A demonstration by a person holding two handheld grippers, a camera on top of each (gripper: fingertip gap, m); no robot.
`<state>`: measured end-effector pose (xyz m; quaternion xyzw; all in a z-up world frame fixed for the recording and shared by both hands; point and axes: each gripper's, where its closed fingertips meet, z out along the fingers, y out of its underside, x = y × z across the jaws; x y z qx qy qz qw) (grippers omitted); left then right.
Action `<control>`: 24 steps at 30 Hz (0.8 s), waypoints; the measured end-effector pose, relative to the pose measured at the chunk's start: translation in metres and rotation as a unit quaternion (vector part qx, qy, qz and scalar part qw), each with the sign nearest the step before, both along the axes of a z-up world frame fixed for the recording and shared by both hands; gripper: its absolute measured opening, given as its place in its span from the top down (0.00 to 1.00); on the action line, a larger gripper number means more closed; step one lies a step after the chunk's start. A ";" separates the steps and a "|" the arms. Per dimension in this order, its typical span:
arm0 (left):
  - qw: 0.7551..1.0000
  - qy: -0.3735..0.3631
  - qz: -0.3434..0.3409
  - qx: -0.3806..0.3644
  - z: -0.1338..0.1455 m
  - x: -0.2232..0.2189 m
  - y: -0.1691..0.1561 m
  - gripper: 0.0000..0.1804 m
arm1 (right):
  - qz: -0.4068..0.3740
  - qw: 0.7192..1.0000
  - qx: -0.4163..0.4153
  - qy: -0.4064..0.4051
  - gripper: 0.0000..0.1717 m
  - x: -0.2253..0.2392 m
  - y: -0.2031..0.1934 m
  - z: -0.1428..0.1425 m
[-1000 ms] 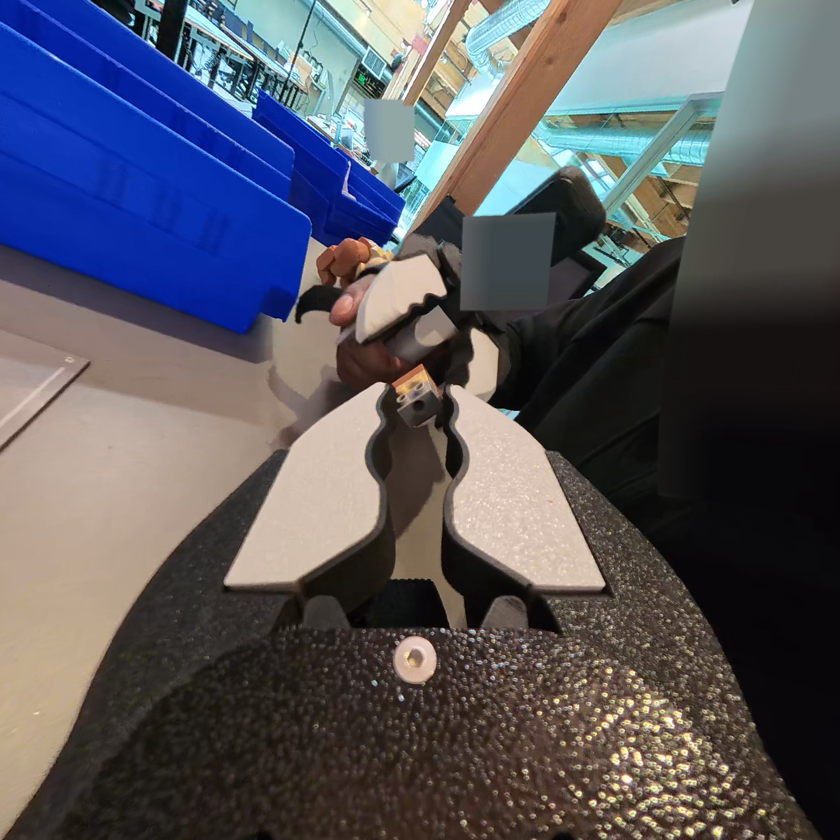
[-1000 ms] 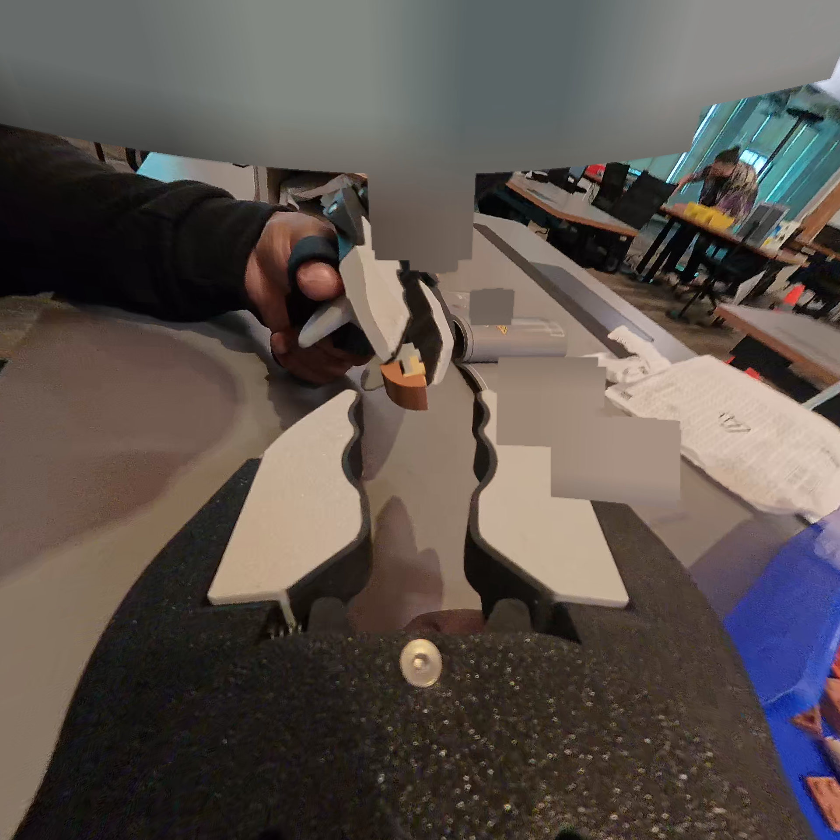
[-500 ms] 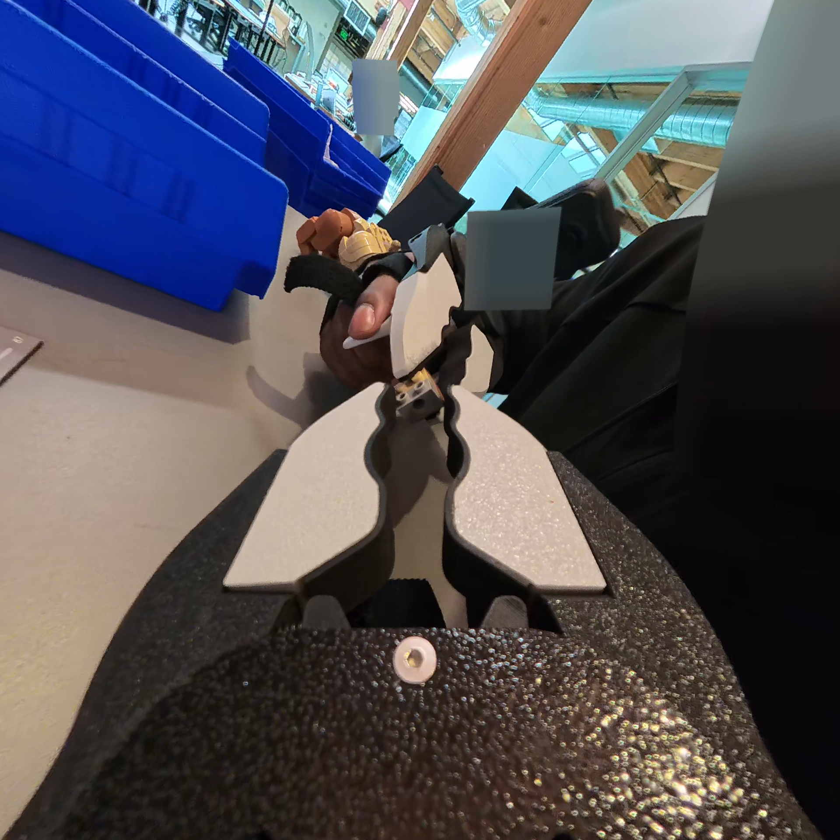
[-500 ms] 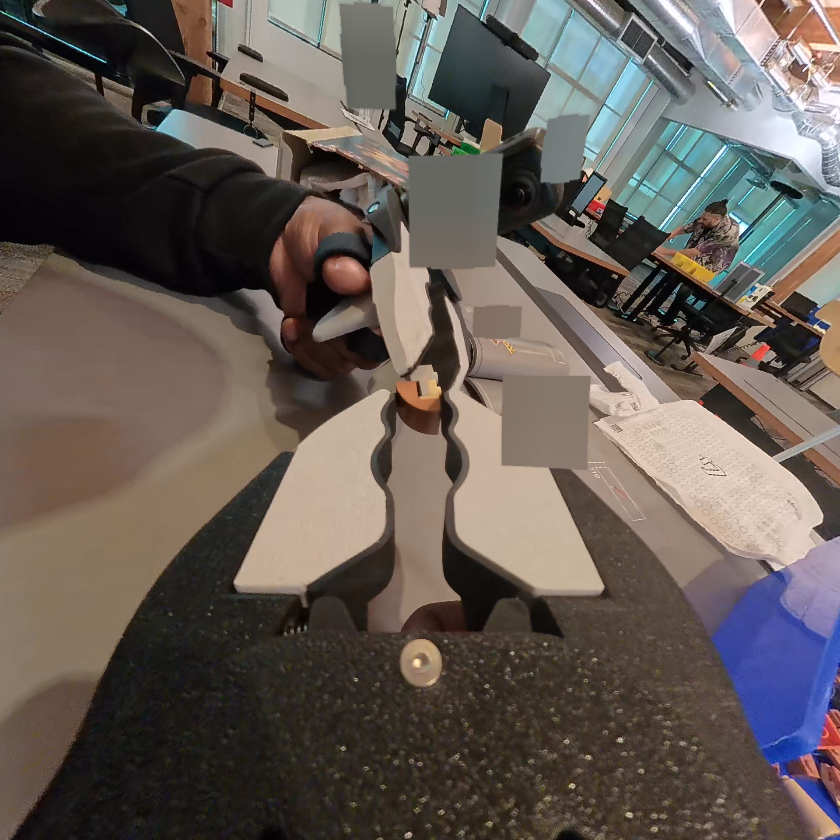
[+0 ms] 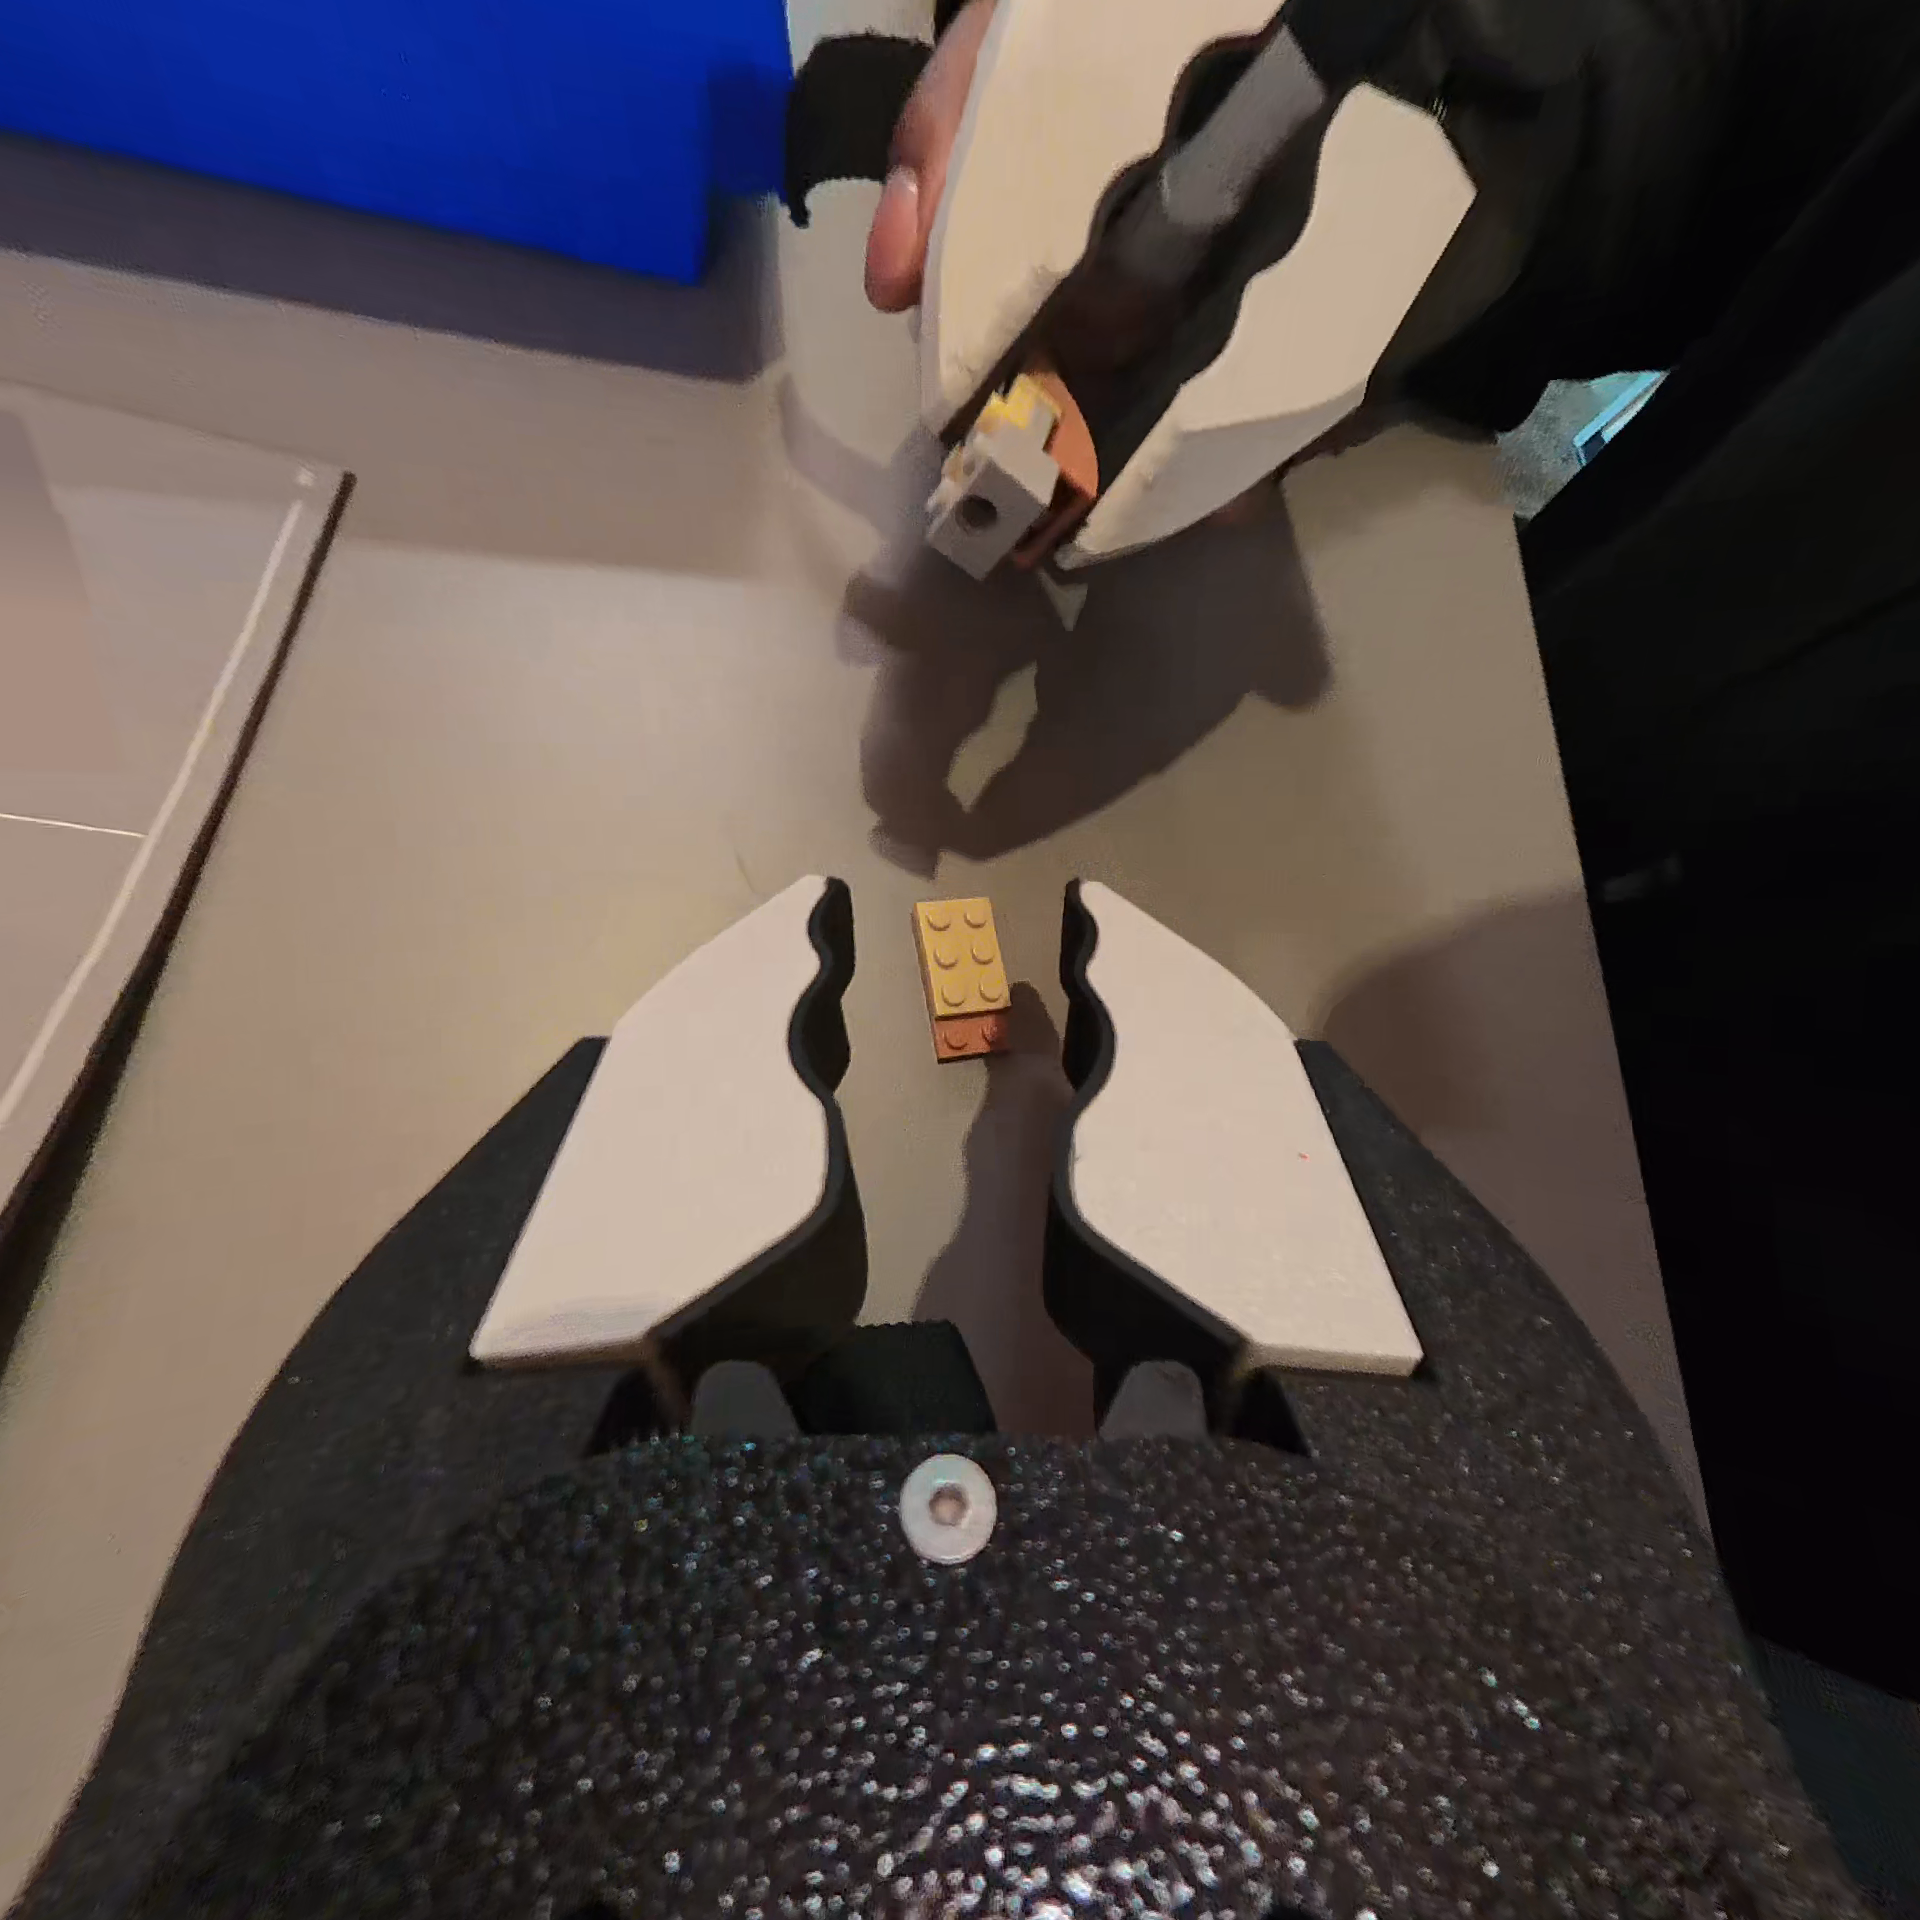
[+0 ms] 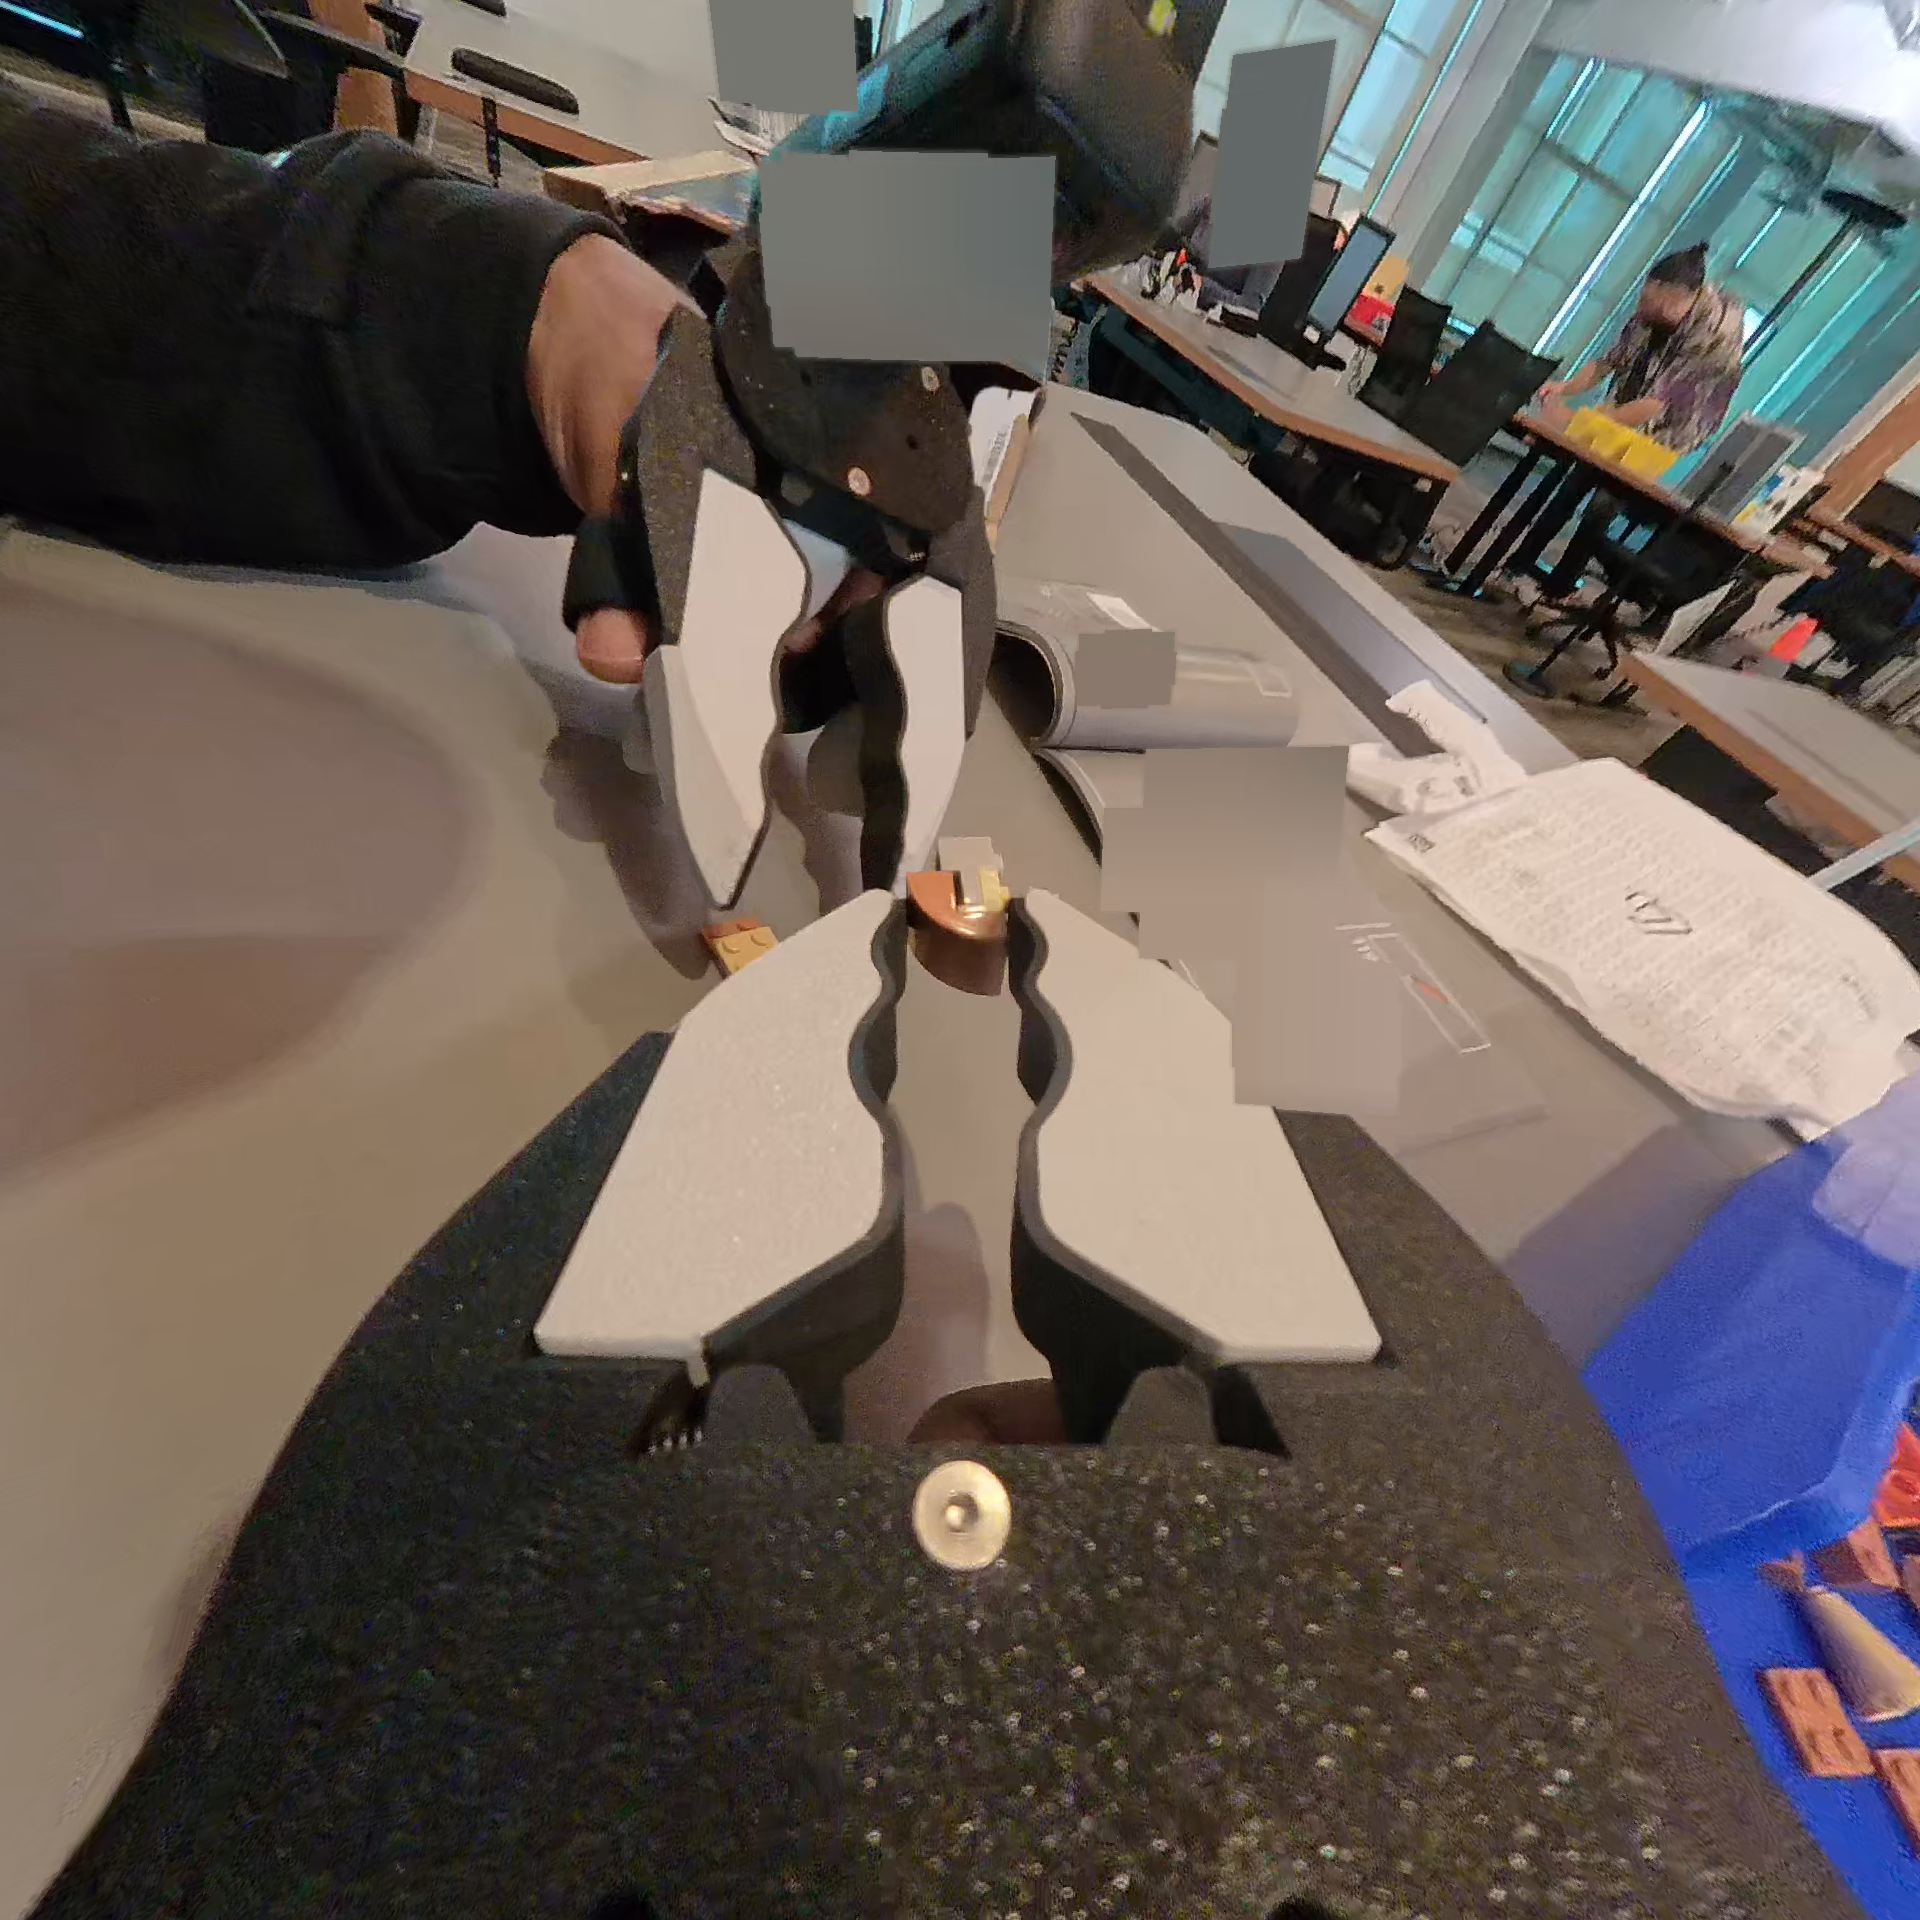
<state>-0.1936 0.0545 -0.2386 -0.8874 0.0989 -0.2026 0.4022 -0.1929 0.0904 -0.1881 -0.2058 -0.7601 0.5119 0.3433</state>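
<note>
My left gripper (image 5: 951,904) is open above the grey table (image 5: 520,779). A small tan brick stacked on a brown plate (image 5: 961,977) lies on the table between its fingers, with a gap on each side. My right gripper (image 6: 956,904) is shut on a small brick assembly (image 6: 956,940) of brown curved, grey and pale yellow pieces. The left wrist view shows that assembly (image 5: 1003,483) pinched in the right gripper's fingertips above the table. The right wrist view shows the open left gripper (image 6: 821,748) and the tan brick (image 6: 740,943) below it.
A blue bin (image 5: 364,125) stands at the far left of the table, and another blue bin (image 6: 1766,1351) with brown pieces is at the right. Printed paper sheets (image 6: 1662,914) and a rolled grey mat (image 6: 1143,696) lie beyond. A flat grey board (image 5: 125,675) lies on the left. My hands' fingertips stand some 6 cm from each other.
The right gripper closed on the brick assembly that the left gripper held. The left gripper then opened, let it go and swung down over the tan brick on the table.
</note>
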 end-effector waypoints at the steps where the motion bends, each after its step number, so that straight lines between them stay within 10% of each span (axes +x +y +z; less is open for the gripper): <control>1: 1.000 0.002 -0.001 -0.005 -0.002 0.000 -0.001 0.79 | -0.002 1.000 -0.005 -0.008 0.90 -0.001 0.001 -0.001; 24: 0.986 0.156 -0.044 -0.030 -0.026 -0.001 -0.005 0.86 | -0.010 1.000 -0.017 -0.021 0.90 -0.003 0.008 -0.003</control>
